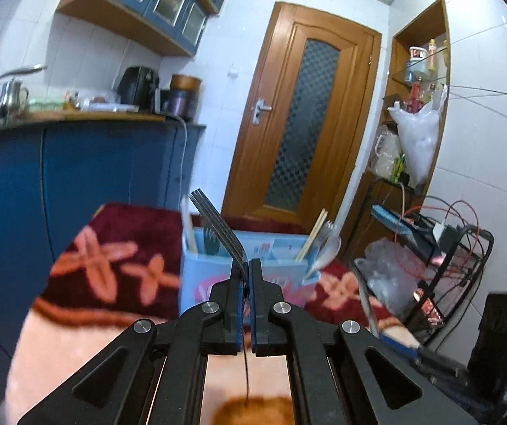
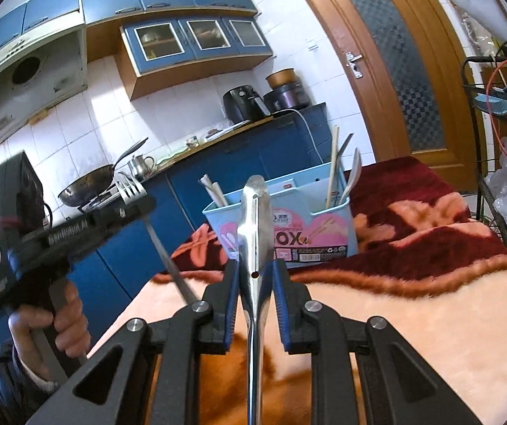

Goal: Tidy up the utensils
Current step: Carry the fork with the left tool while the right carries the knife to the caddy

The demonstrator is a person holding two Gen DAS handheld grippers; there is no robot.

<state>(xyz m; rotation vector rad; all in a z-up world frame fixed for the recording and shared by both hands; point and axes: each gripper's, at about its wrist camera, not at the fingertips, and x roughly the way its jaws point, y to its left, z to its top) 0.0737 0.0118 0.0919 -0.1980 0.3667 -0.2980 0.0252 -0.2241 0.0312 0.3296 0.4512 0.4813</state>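
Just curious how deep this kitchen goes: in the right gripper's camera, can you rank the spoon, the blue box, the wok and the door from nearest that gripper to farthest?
1. Spoon, clamped in the right gripper.
2. Blue box, just ahead on the blanket.
3. Wok, left, on the stove.
4. Door, back right.

Fork (image 1: 218, 228): neck hidden between left gripper's fingers (image 1: 236, 294). Spoon (image 2: 255, 233): handle end cut off below right gripper's fingers (image 2: 230, 304). Box (image 2: 324, 237) beyond fingertips: interior contents partly hidden; label text unreadable.

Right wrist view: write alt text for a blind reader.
The right gripper clamps a metal spoon, aimed at a light-blue utensil box on a red floral blanket. At left, the left gripper holds a fork in a blue kitchen.
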